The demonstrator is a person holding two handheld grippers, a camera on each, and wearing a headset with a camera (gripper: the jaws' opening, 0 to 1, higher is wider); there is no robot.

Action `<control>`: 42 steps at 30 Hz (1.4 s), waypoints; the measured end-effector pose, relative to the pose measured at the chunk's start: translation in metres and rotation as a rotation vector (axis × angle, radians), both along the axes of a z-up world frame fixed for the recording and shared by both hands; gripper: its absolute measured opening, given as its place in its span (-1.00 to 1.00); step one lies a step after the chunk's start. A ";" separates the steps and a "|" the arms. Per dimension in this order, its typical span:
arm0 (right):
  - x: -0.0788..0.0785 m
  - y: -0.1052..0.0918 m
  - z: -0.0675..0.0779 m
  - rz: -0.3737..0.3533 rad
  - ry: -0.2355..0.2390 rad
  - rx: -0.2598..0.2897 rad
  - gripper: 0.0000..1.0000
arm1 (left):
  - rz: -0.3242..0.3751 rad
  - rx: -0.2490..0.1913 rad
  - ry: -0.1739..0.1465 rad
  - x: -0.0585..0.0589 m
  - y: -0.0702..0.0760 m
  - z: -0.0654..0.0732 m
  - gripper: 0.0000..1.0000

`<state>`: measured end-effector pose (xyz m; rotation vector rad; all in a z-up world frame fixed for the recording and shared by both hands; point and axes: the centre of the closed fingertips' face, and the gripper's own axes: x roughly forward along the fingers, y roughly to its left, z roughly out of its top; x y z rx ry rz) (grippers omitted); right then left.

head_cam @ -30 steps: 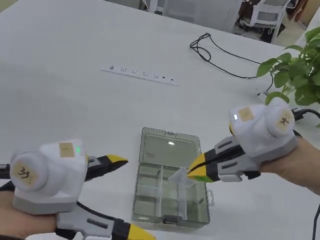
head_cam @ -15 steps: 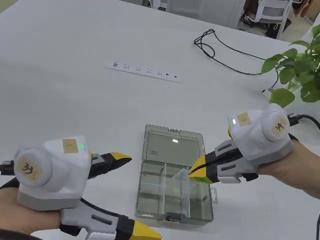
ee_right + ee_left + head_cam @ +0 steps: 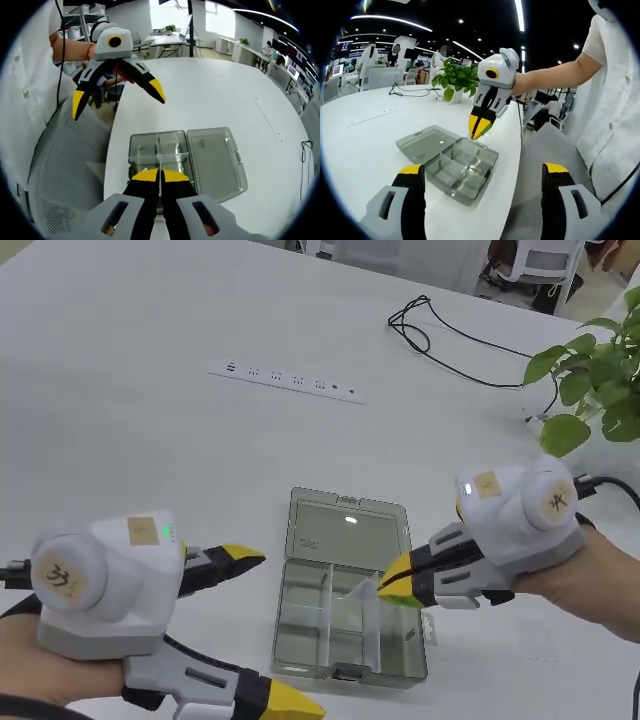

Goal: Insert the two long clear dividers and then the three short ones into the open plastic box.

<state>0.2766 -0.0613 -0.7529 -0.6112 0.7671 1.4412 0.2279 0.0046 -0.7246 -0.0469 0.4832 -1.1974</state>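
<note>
While the left gripper [image 3: 278, 632] gapes, the right gripper's [image 3: 395, 583] jaws pinch a divider [image 3: 362, 593] at the box [image 3: 345, 535].

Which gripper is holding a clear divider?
The right gripper, shut on a thin clear plastic divider over the grey plastic box; the left gripper is open.

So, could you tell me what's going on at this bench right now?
A person is fitting clear dividers into an open plastic box on the white table, with a handheld tool in each hand. The right tool is shut on a clear divider and holds it over the right side of the box. Another divider already stands inside. The left tool hangs open to the left of the box, holding nothing.
</note>
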 end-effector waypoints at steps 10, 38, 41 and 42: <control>0.000 0.002 -0.001 -0.015 0.016 0.018 -0.95 | 0.001 -0.003 0.001 0.000 0.000 0.000 0.98; 0.001 0.004 -0.003 -0.052 0.029 0.112 -0.96 | -0.002 -0.004 0.007 -0.002 -0.001 0.000 0.98; 0.002 0.004 -0.003 -0.048 0.020 0.113 -0.96 | -0.004 -0.002 0.008 -0.002 -0.001 -0.001 0.97; 0.001 0.004 -0.003 -0.046 0.018 0.113 -0.96 | -0.004 -0.002 0.008 -0.003 -0.001 -0.001 0.97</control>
